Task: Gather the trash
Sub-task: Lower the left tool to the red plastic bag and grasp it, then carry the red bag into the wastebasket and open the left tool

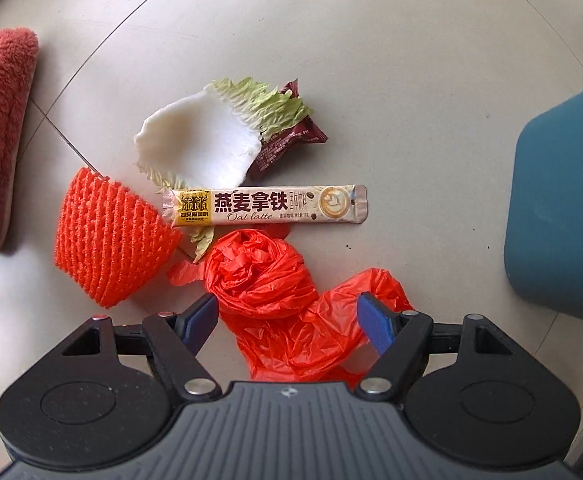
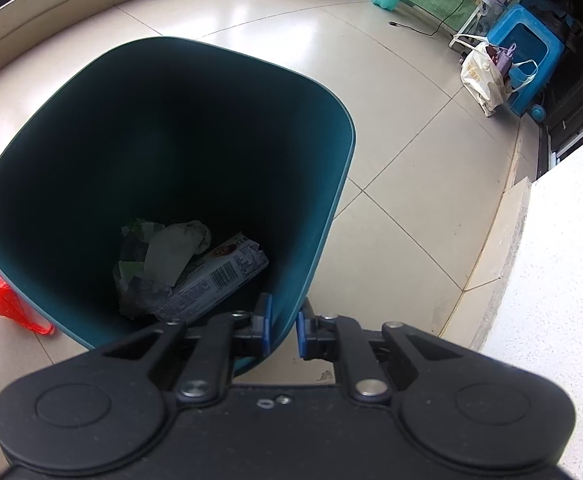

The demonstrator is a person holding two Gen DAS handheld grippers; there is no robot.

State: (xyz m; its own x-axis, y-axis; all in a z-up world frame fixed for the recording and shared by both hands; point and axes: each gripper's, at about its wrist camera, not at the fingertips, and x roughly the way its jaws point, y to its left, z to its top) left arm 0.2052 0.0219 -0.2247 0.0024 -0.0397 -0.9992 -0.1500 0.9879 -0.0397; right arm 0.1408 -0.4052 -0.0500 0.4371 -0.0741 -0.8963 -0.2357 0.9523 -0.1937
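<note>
While the left gripper (image 1: 287,316) stands with its fingers wide above the crumpled red plastic bag (image 1: 287,300), the oat latte sachet (image 1: 265,206) lies at twelve o'clock from the bag, the orange foam net (image 1: 109,240) at nine. The right gripper (image 2: 283,326) pinches narrowly the wall of the teal bin (image 2: 323,200), with wrappers (image 2: 187,268) at its bottom. The floor (image 1: 391,80) is pale glossy tile.

Only thing I can properly read from my end is the coffee stick sachet (image 1: 263,205) lying on the floor: big dark characters "燕麦拿铁" with "Oat latte" in script underneath. Its gold block on the left end has print too, but that's too small for me. The brown wrapper (image 1: 287,142) has white lettering I can't make out. Down in the bin, a flat packet (image 2: 215,280) shows a barcode, digits unreadable.
</note>
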